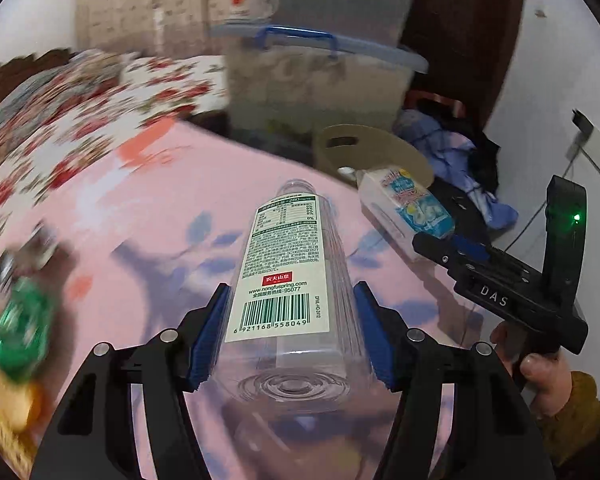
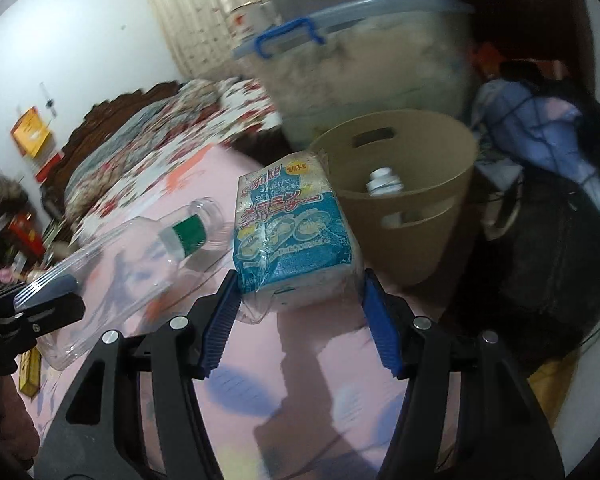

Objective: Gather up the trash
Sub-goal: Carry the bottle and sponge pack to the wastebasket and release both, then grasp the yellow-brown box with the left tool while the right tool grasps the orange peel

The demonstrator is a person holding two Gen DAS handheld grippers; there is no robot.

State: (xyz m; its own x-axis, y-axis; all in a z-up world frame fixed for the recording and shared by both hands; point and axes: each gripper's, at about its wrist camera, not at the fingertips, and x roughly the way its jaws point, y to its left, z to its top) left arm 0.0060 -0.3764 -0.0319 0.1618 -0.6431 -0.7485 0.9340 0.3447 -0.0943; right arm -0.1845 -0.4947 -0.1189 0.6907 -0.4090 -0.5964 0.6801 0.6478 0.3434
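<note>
A clear plastic bottle [image 1: 284, 240] with a white and green label lies along my left gripper [image 1: 292, 292], base toward the camera. Both blue pads press its sides, and it hangs above the pink sheet [image 1: 160, 220]. My right gripper [image 2: 299, 280] is shut on a blue and white wrapped sponge packet [image 2: 292, 236], also lifted off the sheet. In the left wrist view the packet [image 1: 404, 208] shows at the right. In the right wrist view the bottle [image 2: 140, 256] is at the left. A tan bin [image 2: 420, 240] stands just beyond the packet, with a white bottle [image 2: 384, 182] inside.
A lidded clear storage box [image 1: 320, 76] with blue clips stands behind the bin [image 1: 380, 148], a cup [image 1: 252, 4] on top. Floral bedding [image 1: 80, 100] lies far left. Clothes [image 2: 540, 128] and a dark bag [image 2: 560, 272] sit right of the bin. A blurred green wrapper [image 1: 20, 332] is near left.
</note>
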